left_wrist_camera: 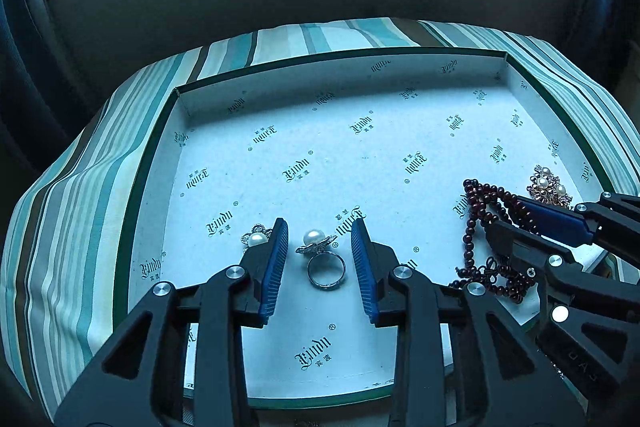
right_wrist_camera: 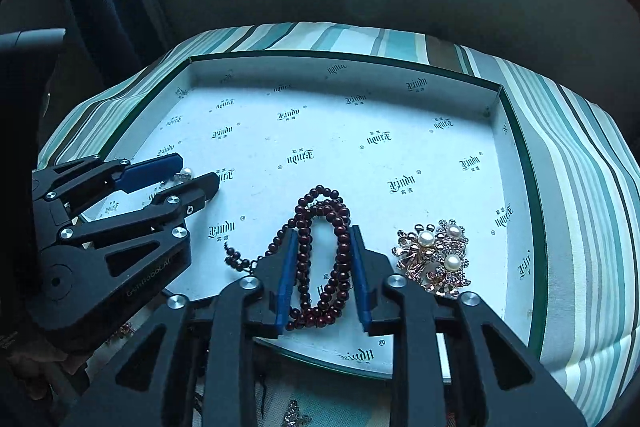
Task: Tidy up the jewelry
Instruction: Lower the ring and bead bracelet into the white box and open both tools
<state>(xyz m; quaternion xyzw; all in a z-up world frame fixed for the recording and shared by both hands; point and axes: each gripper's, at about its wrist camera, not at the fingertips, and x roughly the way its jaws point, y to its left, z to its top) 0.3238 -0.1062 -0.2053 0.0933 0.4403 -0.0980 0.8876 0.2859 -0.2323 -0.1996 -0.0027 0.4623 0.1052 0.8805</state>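
the pearl ring point(left_wrist_camera: 320, 259) and the bead bracelet point(right_wrist_camera: 320, 259) lie in the box lid point(left_wrist_camera: 360, 71), near side; both grippers' fingers stand apart around them, touching nothing. more jewelry point(right_wrist_camera: 294, 417) waits outside.

Glossy dark-red beads point(right_wrist_camera: 320, 251), printed paper-lined tray point(right_wrist_camera: 516, 155) (striped cloth point(right_wrist_camera: 580, 187) beneath)

You have the whole far half of the box lid point(left_wrist_camera: 344, 67) bare to pass through, while near you the pearl ring point(left_wrist_camera: 320, 259), bead strand point(right_wrist_camera: 320, 255) and brooch point(right_wrist_camera: 436, 259) crowd the floor, its low walls hemming every side.
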